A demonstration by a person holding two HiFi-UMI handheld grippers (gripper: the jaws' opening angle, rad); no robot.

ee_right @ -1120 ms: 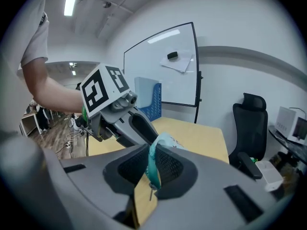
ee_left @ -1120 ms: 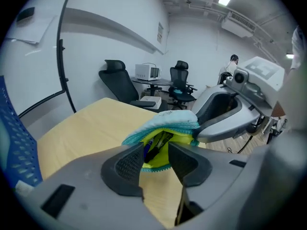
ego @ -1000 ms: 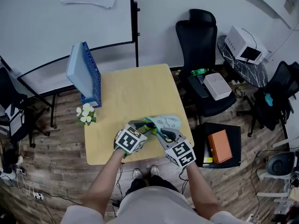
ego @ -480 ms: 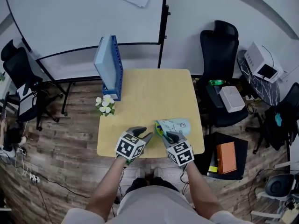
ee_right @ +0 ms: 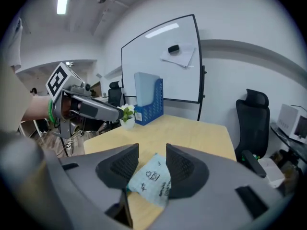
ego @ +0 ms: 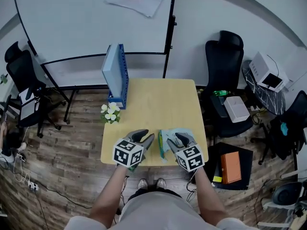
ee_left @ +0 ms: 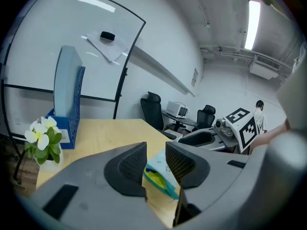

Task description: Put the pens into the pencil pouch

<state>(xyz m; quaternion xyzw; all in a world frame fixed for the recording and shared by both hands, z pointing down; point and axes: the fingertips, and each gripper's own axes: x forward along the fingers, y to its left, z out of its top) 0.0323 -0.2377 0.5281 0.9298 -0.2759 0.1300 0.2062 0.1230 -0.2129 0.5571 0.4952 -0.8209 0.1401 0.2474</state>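
Note:
A light blue pencil pouch (ego: 176, 135) lies on the wooden table (ego: 153, 104) near its front right edge. Green and yellow pens (ego: 162, 146) poke out of its left end. My right gripper (ego: 181, 139) hovers over the pouch, jaws a little apart, and the pouch (ee_right: 152, 177) shows through the gap. My left gripper (ego: 145, 141) sits just left of the pouch, open by a narrow gap with nothing between the jaws. In the left gripper view the pouch (ee_left: 163, 163) and pen ends (ee_left: 154, 178) show beyond the left gripper (ee_left: 156, 162).
A blue file holder (ego: 117, 75) and a small pot of white flowers (ego: 111, 114) stand at the table's back left. A whiteboard (ego: 91, 23) is behind. Black office chairs (ego: 224, 66) and an orange book (ego: 230, 166) are on the right.
Both grippers were together at the pouch's mouth. The left one has drawn off to the left, and the pouch now lies flat on the table under the right one.

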